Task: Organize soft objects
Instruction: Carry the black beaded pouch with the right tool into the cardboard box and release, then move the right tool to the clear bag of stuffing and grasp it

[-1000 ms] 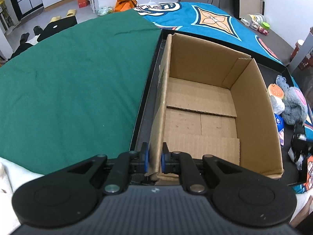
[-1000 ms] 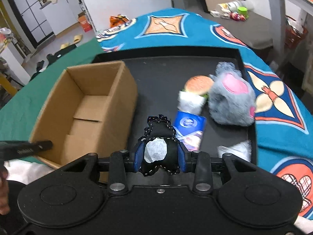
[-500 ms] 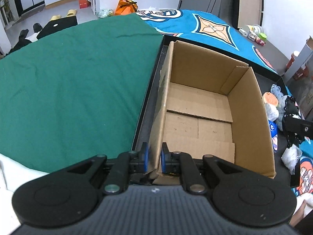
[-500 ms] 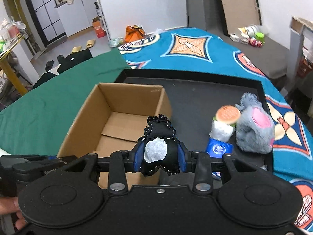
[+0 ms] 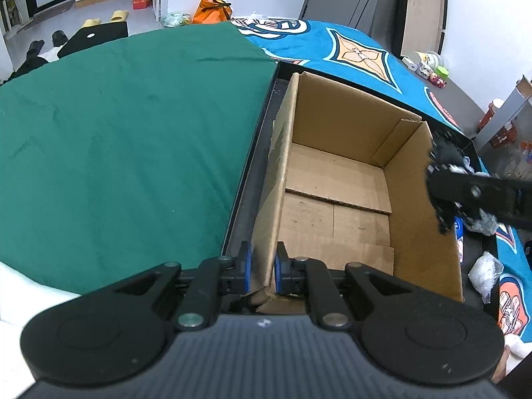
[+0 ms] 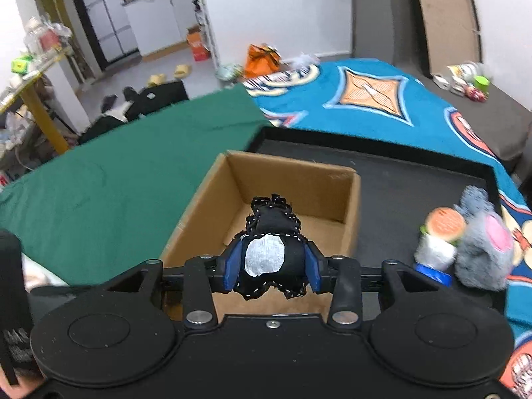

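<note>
Over box: right gripper (image 6: 272,262) is widening its jaws, black soft toy (image 6: 271,229) sitting between them.
Near corner: left gripper (image 5: 262,264) is pinching the cardboard box (image 5: 335,173) wall.

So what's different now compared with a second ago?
The right gripper carried the black stuffed toy from above the tray to over the cardboard box; its jaws have just been opening, toy between them. The left gripper stays clamped on the box wall.

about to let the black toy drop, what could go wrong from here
The black plush sits between the right gripper pads, whose jaws have just been opening, above the cardboard box; released off-centre, it may catch the rim. The left gripper pinches only one box corner, so a bump could tilt it.
</note>
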Demonstrator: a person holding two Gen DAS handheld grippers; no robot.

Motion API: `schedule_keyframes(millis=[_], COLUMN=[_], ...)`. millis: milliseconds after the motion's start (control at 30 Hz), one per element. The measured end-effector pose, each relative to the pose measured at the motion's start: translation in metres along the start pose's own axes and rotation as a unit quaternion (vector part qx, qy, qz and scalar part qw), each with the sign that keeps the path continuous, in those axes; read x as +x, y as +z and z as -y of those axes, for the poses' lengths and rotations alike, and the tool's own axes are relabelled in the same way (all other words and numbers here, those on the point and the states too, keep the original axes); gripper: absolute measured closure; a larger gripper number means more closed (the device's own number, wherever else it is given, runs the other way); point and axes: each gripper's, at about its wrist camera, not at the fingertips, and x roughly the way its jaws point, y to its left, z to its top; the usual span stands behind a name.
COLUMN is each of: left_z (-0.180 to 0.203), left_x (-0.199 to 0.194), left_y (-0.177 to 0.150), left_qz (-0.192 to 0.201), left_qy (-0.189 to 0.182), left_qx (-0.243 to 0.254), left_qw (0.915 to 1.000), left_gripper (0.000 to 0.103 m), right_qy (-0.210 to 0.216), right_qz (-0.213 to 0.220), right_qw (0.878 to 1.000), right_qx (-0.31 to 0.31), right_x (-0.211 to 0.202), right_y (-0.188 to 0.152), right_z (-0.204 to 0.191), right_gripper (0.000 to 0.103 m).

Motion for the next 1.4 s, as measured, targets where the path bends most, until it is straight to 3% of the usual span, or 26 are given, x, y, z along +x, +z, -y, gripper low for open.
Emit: schedule_keyframes(millis=[133, 400, 600, 767, 833, 1033, 1233, 1400], left_z=[-0.002, -0.003, 0.0, 0.004, 0.007, 0.018, 0.032, 0.038], left_x=[0.0, -0.002, -0.004, -0.008, -0.009, -0.01, -0.01, -0.008], left_y=[0.0, 0.0, 0.001, 0.002, 0.002, 0.003, 0.001, 0.0], left_qz=[0.0, 0.0, 0.006, 0.014, 0.018, 0.025, 0.03, 0.024], left_qy=[-0.005, -0.009, 0.004, 0.02, 0.025, 0.041, 0.067, 0.083], left_qx=[-0.004, -0.001, 0.004, 0.006, 0.01, 0.031, 0.062, 0.078], left_qw=[1.0, 1.0, 1.0, 0.9997, 0.9995, 0.9984, 0.9954, 0.9932], left_gripper=[0.091, 0.09, 0.089, 0.076, 0.064, 0.045, 0.036, 0.033], right_qy=[0.032, 0.01, -0.018, -0.041, -0.051, -0.07, -0.089, -0.108], right_qz=[0.021, 0.0, 0.012, 0.015, 0.014, 0.007, 0.003, 0.009], right_qw=[0.999, 1.0, 1.0, 0.998, 0.997, 0.995, 0.992, 0.987], right_qx=[0.007, 0.017, 0.021, 0.04, 0.05, 0.075, 0.093, 0.116], right_x=[0.001, -0.001, -0.015, -0.023, -0.025, -0.03, -0.034, -0.035], right_y=[0.005, -0.003, -0.01, -0.02, -0.027, -0.048, -0.065, -0.078], right_z=[-0.007, 0.008, 0.026, 0.05, 0.06, 0.089, 0.112, 0.134], right_gripper=[0.035, 0.032, 0.028, 0.028, 0.028, 0.028, 0.026, 0.017])
